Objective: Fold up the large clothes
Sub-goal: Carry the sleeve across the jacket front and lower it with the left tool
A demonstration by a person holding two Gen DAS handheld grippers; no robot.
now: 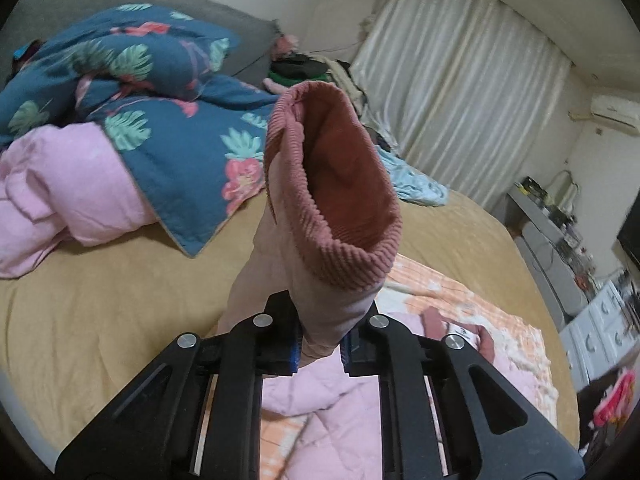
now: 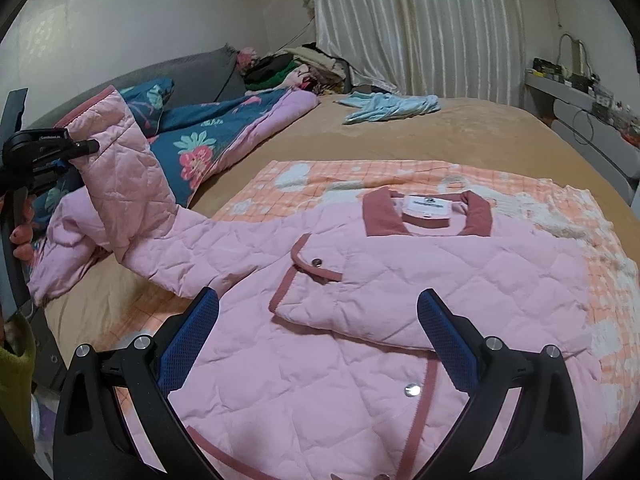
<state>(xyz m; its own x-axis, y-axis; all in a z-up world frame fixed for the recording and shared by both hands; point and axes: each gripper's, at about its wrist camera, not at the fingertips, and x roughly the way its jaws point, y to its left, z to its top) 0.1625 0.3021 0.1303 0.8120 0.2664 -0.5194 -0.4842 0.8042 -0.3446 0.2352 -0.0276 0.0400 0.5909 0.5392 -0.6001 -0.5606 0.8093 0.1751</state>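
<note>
Here the pink quilted jacket lies flat on a checked blanket, bare bed beyond. Left gripper clamps its raised sleeve; right gripper hovers spread wide above.

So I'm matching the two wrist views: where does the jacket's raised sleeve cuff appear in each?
Left wrist: the cuff fills the centre, opening toward the camera, above the left gripper clamping the sleeve.
Right wrist: upper left, dark pink cuff atop the lifted sleeve.
Shared landmark: the light blue garment by the curtain.
</note>
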